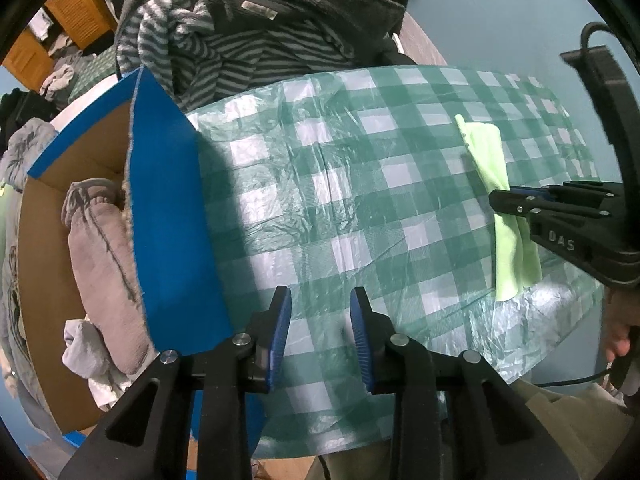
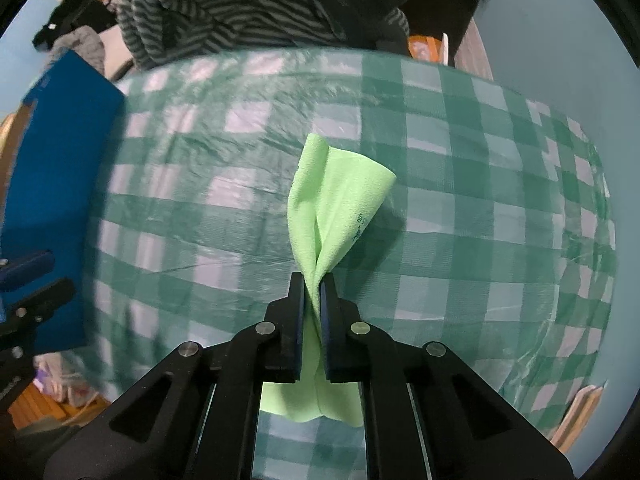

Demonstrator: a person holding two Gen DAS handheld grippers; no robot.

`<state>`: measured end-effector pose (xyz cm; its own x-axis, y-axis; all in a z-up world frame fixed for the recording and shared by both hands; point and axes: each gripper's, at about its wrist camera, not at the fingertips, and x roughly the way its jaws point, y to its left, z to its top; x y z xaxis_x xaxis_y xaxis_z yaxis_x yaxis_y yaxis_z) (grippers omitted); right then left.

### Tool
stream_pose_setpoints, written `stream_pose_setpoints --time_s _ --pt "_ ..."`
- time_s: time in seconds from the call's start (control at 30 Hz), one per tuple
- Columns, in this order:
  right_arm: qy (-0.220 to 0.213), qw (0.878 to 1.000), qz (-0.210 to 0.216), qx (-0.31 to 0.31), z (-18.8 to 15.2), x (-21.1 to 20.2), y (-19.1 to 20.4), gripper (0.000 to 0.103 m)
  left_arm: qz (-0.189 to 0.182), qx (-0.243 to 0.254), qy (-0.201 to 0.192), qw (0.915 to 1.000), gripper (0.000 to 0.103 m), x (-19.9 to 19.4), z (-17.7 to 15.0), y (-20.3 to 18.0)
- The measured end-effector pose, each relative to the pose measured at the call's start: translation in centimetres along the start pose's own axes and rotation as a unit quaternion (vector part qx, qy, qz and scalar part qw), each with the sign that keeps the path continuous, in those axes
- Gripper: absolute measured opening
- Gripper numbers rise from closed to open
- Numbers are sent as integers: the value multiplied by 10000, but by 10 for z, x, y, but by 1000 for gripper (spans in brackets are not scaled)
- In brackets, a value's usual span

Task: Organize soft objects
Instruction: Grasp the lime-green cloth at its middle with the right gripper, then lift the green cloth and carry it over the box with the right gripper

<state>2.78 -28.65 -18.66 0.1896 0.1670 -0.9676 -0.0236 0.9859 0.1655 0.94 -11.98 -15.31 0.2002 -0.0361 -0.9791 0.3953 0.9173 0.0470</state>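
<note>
A: What is nearest?
B: The right gripper (image 2: 313, 280), clamped on a light green cloth (image 2: 340, 204) above the checked tablecloth (image 2: 480, 240).
A: And the left gripper (image 1: 320, 300)?
B: Slightly parted, holding nothing, beside the blue box (image 1: 172, 208).

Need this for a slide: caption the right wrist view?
Right claw shut on a light green cloth above the green checked tablecloth.

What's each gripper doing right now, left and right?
Left gripper: open, nothing between its fingers.
Right gripper: closed on the green cloth, pinched at its middle.
</note>
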Motion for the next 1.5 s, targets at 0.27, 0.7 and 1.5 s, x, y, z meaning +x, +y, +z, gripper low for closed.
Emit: stream_pose_setpoints --time_s 0.27,0.7,1.5 --pt "-180 9994 295 -81 8 -30 16 7 52 -176 -110 9998 24 -16 -9 18" --pt "-502 9962 524 -483 27 -74 52 7 -18 -566 -385 9977 21 -48 -15 51" --pt "-830 9830 1022 -1279 60 -124 144 7 78 -1780 -747 9812 21 -94 -45 141"
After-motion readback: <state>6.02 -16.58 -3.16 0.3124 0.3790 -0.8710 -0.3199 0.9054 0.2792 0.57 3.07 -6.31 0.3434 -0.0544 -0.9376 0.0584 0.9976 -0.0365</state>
